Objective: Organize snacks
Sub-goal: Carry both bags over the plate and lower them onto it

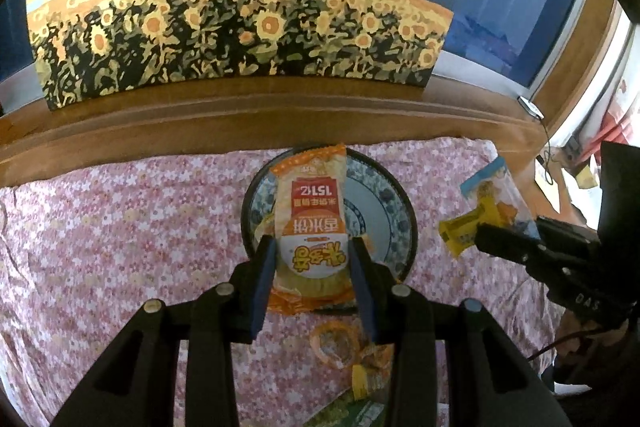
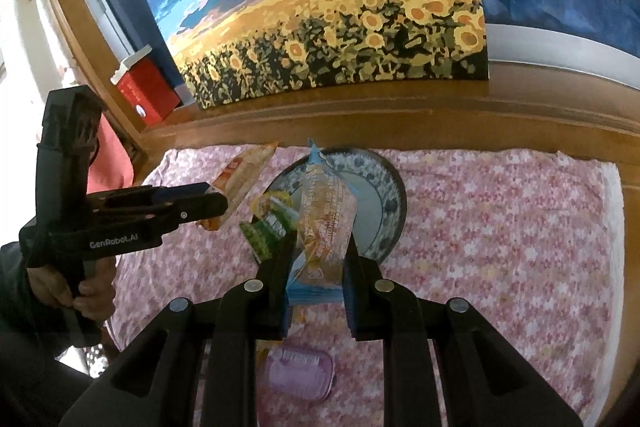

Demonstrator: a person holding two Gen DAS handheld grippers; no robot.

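Observation:
My left gripper (image 1: 314,247) is shut on an orange rice cracker packet (image 1: 310,211) and holds it above the blue-and-white patterned plate (image 1: 384,203). My right gripper (image 2: 318,247) is shut on a clear snack packet with blue ends (image 2: 324,227), held above the same plate (image 2: 380,195). The right gripper also shows in the left wrist view (image 1: 480,231) with its blue-ended packet (image 1: 488,191) and a yellow packet (image 1: 458,231) at its tips. The left gripper shows in the right wrist view (image 2: 218,203) with the orange packet (image 2: 240,179).
A pink floral cloth (image 2: 500,227) covers the table. A green and yellow packet (image 2: 268,223) lies at the plate's left edge. A purple packet (image 2: 300,373) lies near me. An orange-ringed packet (image 1: 336,343) lies below the left gripper. A sunflower painting (image 1: 240,27) and red box (image 2: 146,93) stand behind.

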